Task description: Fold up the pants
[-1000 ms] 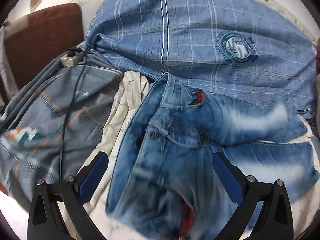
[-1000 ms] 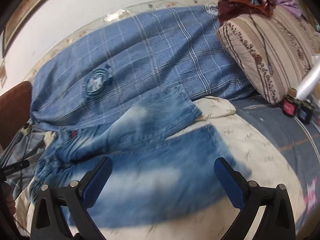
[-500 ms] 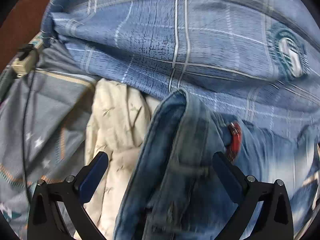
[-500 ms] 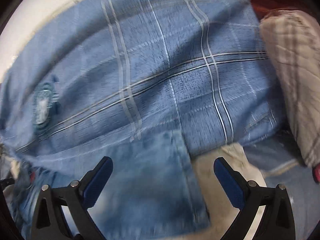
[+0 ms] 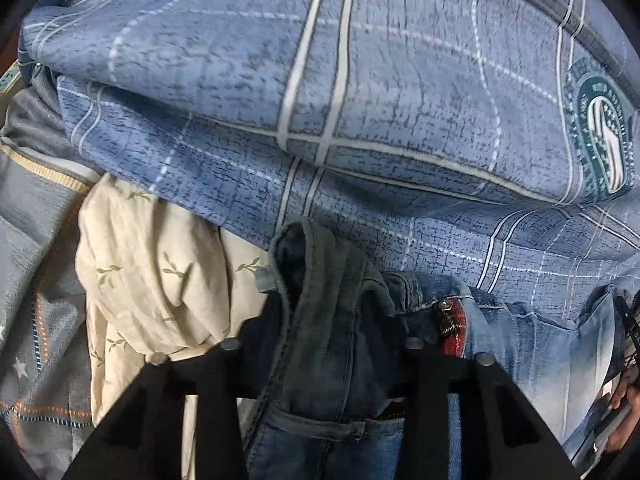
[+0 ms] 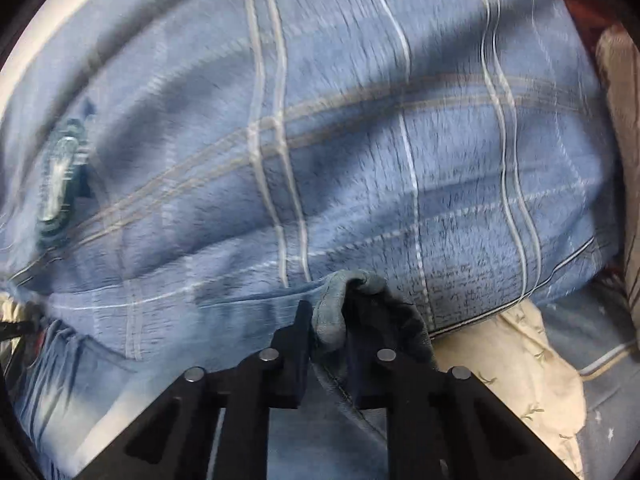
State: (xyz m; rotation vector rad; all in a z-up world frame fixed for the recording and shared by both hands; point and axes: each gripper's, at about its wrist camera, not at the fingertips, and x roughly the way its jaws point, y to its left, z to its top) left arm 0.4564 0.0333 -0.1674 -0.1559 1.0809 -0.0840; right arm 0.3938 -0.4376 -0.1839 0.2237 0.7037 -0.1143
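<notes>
The blue denim jeans lie on the bed against a big quilt. In the left wrist view my left gripper is closing, and its pads press a bunched fold of the waistband that stands up between them. A red plaid lining shows beside a rivet just to its right. In the right wrist view my right gripper is shut on the leg hem, which curls up over the fingertips. The leg runs away to the left, blurred.
A blue plaid quilt with a round green badge rises right behind the jeans; the same quilt fills the right wrist view. Cream leaf-print sheet and grey patterned blanket lie left. A striped pillow is at right.
Both grippers moved forward and down onto the jeans. The left one closed on the waistband and the right one closed on the leg hem; both stood wide open before.
</notes>
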